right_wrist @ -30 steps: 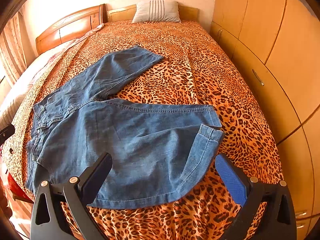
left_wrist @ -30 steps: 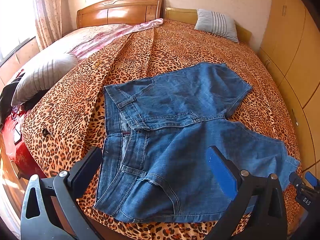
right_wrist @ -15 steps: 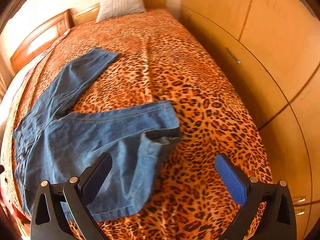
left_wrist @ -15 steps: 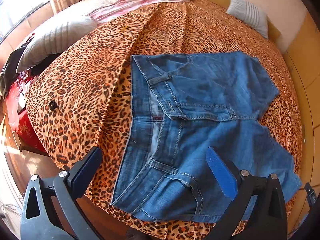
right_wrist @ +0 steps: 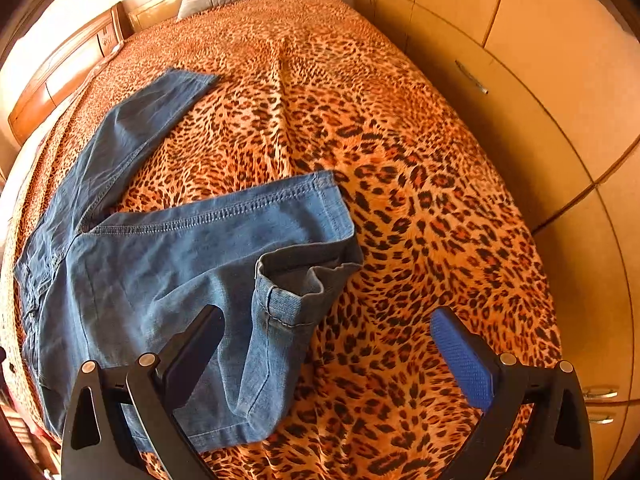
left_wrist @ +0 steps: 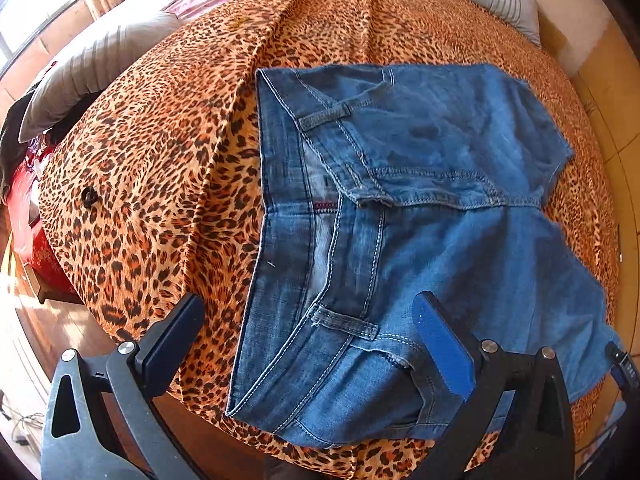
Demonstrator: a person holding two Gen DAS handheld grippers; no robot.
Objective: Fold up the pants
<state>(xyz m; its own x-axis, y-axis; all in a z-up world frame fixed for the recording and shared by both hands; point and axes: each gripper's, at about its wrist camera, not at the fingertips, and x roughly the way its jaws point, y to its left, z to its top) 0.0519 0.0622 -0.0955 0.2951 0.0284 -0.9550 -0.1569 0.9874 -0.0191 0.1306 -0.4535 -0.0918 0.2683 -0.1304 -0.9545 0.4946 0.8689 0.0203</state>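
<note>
Leopard bed sags at its near edge; both my jaws gape empty, so the jeans may slide off when pinched.

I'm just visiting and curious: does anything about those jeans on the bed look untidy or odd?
Yes. The near leg's cuff is rumpled and gaping open rather than lying flat on the leopard-print bedspread. Otherwise the jeans lie spread out.

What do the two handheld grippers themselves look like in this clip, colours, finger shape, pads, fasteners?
Both look alike. The left gripper and right gripper each have black frames with triangular cut-outs, silver round fasteners at the joints, and flat rectangular pads: one black, one blue pad with a fine texture. No cables, hands or sleeves are visible.
</note>
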